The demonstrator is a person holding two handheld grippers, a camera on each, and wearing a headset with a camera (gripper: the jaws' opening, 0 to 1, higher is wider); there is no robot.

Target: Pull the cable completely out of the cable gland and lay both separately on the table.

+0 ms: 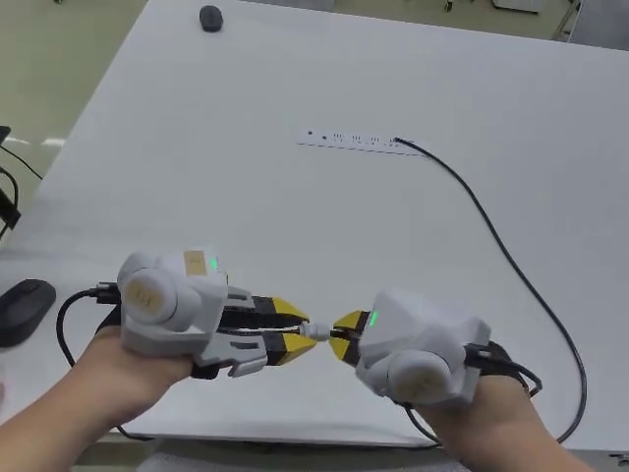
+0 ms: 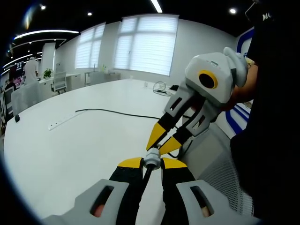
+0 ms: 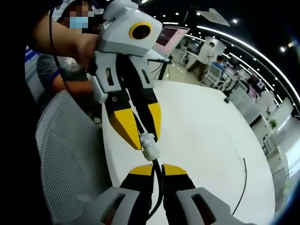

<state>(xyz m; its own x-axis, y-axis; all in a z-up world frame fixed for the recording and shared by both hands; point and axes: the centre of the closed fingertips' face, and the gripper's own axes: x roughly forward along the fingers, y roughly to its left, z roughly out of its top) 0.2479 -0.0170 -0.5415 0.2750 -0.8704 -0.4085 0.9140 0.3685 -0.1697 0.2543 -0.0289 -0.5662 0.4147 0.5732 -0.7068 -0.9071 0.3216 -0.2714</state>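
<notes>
Noted left hand-held gripper (image 1: 307, 330) clamping light rigid gland (image 2: 151, 159), right hand-held gripper (image 1: 336, 334) pinching thin limp cable (image 3: 159, 180) close beside, likely the best hold.

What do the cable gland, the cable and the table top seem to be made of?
The cable gland looks like moulded plastic: pale grey-white, smooth, slightly glossy. The cable has a black matte sheath, probably rubber or PVC, since it curves gently. The table has a white smooth top, perhaps laminate; it reflects faintly.
</notes>
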